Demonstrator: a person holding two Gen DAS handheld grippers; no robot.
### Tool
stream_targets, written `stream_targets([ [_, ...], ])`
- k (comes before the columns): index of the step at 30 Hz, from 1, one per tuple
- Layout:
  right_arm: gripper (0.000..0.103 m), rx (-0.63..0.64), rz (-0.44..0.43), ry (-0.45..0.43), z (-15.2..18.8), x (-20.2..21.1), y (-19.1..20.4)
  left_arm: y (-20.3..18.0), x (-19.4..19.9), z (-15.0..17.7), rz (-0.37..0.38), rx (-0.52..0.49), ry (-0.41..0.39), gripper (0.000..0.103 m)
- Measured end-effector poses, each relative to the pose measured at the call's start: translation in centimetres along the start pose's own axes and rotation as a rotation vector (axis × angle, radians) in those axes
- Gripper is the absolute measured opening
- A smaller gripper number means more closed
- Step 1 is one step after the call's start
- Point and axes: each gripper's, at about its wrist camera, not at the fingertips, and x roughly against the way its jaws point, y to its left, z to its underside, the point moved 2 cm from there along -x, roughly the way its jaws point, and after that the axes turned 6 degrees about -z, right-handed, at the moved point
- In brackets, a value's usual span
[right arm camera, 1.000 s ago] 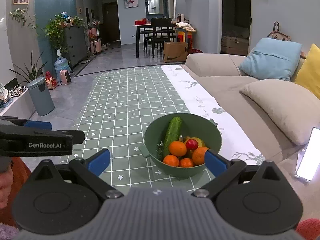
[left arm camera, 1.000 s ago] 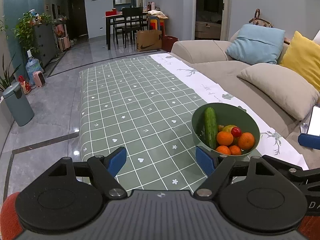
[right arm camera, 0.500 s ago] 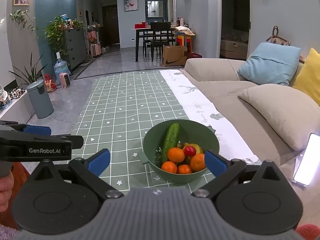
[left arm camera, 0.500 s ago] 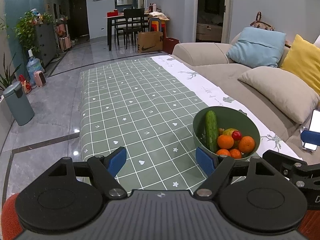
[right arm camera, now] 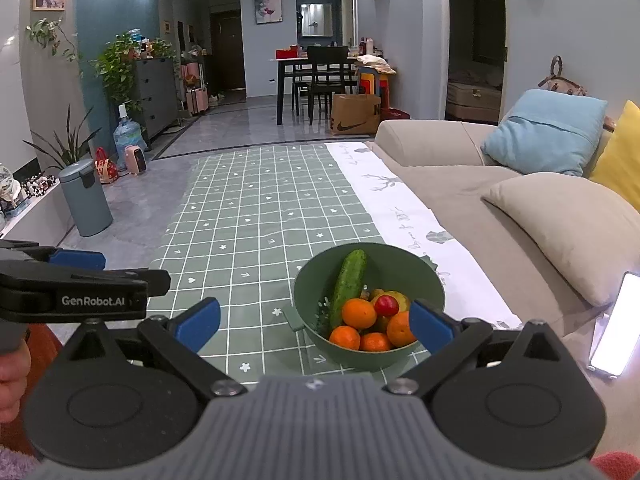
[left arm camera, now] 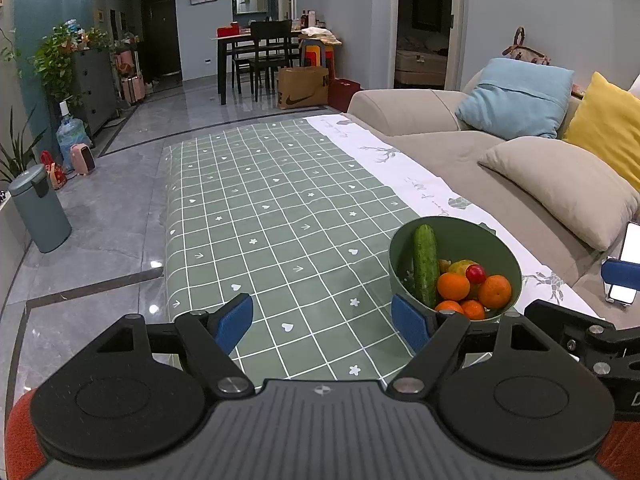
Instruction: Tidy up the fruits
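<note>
The left gripper (left arm camera: 322, 320) fills the bottom of the left wrist view, its blue-padded fingers (left arm camera: 234, 322) spread wide with nothing between them, held above the green checked tablecloth (left arm camera: 272, 220). At about four o'clock from the frame's centre sits a green bowl (left arm camera: 472, 236), near the cloth's white border. Inside it a cucumber (left arm camera: 425, 266) leans upright against the nine o'clock wall, with oranges (left arm camera: 453, 286) piled at its five o'clock side and a small red fruit (left arm camera: 476, 274) resting on top. Part of the right gripper (left arm camera: 588, 332) shows at four o'clock by the frame edge. A beige sofa (left arm camera: 440, 148) with cushions lies toward two o'clock, and a grey bin (left arm camera: 38, 212) at nine.
</note>
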Motion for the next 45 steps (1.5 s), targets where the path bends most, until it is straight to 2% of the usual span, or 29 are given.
stream_targets([
  [45, 0.097, -0.014, -0.008, 0.002, 0.09, 0.27, 0.21, 0.0, -0.06, 0.36, 0.001, -0.005, 0.015, 0.093],
])
